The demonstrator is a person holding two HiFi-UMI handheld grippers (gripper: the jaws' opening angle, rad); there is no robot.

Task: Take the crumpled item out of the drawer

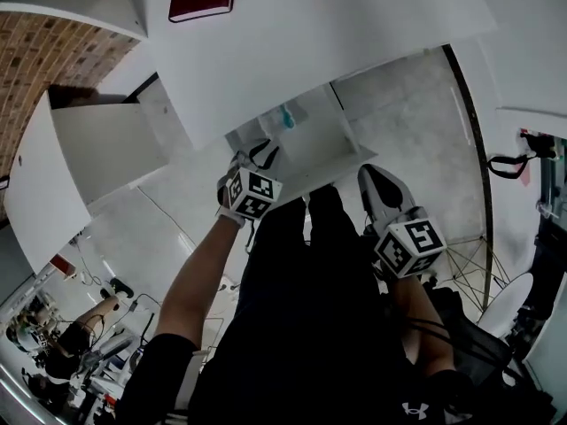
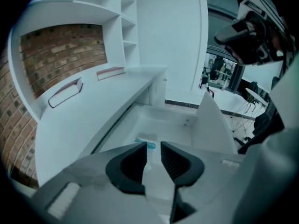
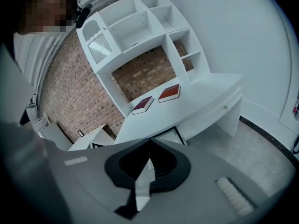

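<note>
In the head view, a bare left forearm reaches forward from a black sleeve. It carries the left gripper (image 1: 259, 162), which is tipped down over the near edge of an open white drawer (image 1: 321, 144) under the white table (image 1: 310, 34). A crumpled teal-and-white item (image 1: 285, 118) lies in the drawer just ahead of that gripper's tip. The right gripper (image 1: 376, 184) is held closer to the body, beside the drawer's front corner, and points forward.

The left gripper view shows the left gripper (image 2: 153, 146) with its dark jaws apart by a narrow gap and nothing clamped between them. The crumpled item (image 2: 145, 140) lies on the drawer (image 2: 163, 122) floor straight beyond that gap. It is close to the jaw tips, but whether it touches them cannot be told.

In the right gripper view, the right gripper (image 3: 149, 143) has its jaw tips meeting and holds nothing. The table (image 3: 187, 106) lies ahead of it, with two dark red hardback books (image 3: 143, 104) further off.
</note>
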